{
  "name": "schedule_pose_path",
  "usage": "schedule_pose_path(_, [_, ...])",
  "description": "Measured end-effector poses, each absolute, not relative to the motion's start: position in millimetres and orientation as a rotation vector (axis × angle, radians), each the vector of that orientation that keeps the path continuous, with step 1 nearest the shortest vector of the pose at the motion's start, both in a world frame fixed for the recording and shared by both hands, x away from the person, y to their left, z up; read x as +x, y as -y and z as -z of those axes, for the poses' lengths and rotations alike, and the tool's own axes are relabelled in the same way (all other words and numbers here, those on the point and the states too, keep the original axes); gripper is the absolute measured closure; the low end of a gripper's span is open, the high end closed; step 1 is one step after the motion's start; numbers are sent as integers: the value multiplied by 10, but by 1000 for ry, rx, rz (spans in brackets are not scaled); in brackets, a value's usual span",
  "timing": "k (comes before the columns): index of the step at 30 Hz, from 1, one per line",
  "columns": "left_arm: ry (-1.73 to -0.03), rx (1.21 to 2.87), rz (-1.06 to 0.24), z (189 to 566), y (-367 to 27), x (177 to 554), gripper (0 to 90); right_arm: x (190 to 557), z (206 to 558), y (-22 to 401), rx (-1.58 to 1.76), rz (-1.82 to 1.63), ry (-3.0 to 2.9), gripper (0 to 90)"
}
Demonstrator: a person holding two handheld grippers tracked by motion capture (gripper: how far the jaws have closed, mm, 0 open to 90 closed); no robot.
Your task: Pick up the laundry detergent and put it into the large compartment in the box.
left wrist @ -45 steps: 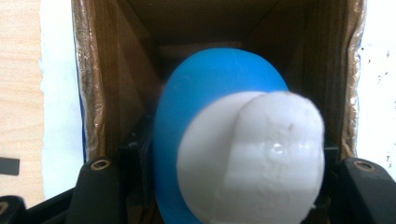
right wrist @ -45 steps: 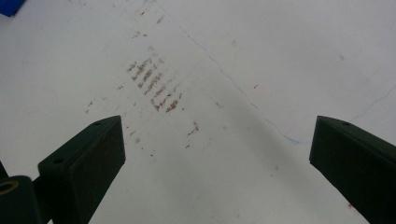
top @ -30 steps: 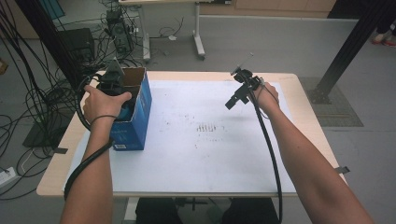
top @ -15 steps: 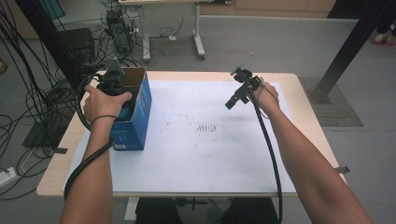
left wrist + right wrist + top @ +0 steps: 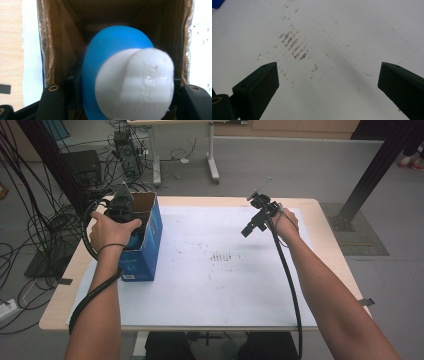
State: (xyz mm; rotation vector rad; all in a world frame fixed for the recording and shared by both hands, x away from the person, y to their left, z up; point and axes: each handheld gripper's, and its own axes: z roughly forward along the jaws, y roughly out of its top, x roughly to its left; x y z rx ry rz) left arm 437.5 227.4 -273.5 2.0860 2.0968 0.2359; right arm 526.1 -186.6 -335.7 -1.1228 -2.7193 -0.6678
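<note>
One person works at the table [image 5: 200, 322], and two forearms come in from the bottom of the high view, each hand carrying one gripper. There is one box, one blue and white object and one white sheet.

The left gripper [image 5: 122, 206] sits over the open top of the single blue cardboard box [image 5: 145, 251], which stands upright at the left side of the table, on the left edge of the white sheet [image 5: 225, 285]. In the left gripper view its two black jaws rise at the bottom corners and are clamped on one rounded object, blue behind with a white front part [image 5: 125, 82]. That blue and white object sits between the jaws, held over the box's brown inner walls [image 5: 62, 50], at the mouth of the box; how deep it reaches inside cannot be told. A bit of blue also shows under the left hand [image 5: 107, 230] in the high view.

The right gripper [image 5: 257, 215] hovers above the far right part of the sheet, well apart from the box, held by the right hand [image 5: 285, 222]. In the right gripper view its two jaws stand wide apart with nothing between them, over bare white sheet marked by one cluster of short brownish strokes [image 5: 293, 45] and a thin blue line [image 5: 342, 50]. One black cable trails back from each gripper along its forearm.
</note>
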Motion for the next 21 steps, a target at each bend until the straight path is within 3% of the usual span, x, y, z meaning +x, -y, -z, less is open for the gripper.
schedule_pose_path(21, [-2103, 2066, -234, 2740, -2292, 4370, 368, 5267, 3358, 1875, -1125, 664, 2720, 32])
